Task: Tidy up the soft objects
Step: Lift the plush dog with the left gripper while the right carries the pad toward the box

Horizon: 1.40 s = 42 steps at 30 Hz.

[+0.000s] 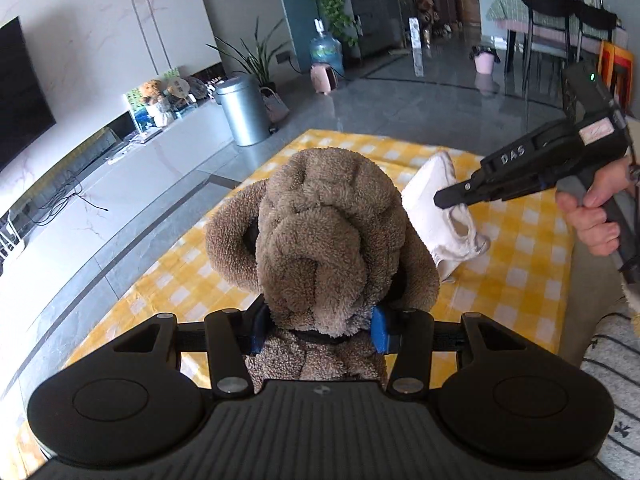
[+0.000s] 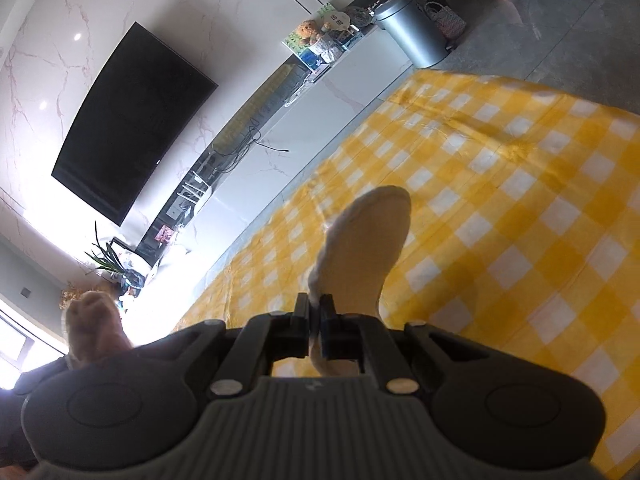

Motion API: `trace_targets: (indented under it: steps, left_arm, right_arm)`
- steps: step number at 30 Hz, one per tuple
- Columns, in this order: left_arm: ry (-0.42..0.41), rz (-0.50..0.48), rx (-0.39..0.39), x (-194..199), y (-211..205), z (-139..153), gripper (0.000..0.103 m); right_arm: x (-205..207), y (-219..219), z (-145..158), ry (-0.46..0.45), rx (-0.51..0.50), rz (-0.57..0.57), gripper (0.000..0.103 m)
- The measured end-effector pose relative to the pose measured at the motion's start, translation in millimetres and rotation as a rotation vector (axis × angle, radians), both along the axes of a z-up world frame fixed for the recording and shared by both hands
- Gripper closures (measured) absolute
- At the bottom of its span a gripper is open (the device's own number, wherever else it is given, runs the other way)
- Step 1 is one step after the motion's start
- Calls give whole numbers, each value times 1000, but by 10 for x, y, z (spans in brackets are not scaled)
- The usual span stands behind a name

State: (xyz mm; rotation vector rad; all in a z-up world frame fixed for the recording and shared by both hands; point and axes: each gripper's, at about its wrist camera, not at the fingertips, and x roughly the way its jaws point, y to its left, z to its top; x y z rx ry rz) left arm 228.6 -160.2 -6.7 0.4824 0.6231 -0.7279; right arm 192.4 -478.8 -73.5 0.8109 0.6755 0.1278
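While plush dog (image 1: 324,236) fills view, bin (image 1: 242,110) stands beyond.

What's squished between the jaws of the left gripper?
A brown fluffy toy sits squeezed between the left gripper jaws, above the yellow checked cloth. The left wrist view shows it.

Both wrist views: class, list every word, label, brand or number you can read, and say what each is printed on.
"DAS": white letters on the black body of the right tool, seen in the left wrist view.
Pale label further back on that tool: too blurred to read.
Printed cards and boxes on the white cabinet: too small to read.
Nothing else is legible.
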Motion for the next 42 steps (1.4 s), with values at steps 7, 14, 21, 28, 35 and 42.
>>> trace_targets:
  steps: [7,14,21,28,35,42]
  left_arm:
    - [-46,196,-174,-407,566,402,47]
    - [-144,459,-178,-883,1043,606,47]
    - [-230,693,-241,-1457,1432,567,47]
    - [-79,840,-359,-1633,1982,453,47]
    - [-10,899,-313,-1619,2326,226,47]
    - [7,935,-275,-1679,2407,143,46]
  right_arm:
    - [-3,94,26,-24,50,46,101]
    - [-131,330,403,-153,70,115,101]
    - [-320,858,891,-275,62,250,101]
    - [-523,1821,1443,-406,-98,439,101]
    - [-519,2764,1532,-407,-240,650,101]
    - [-406,3421,1278,-319,-348,793,101]
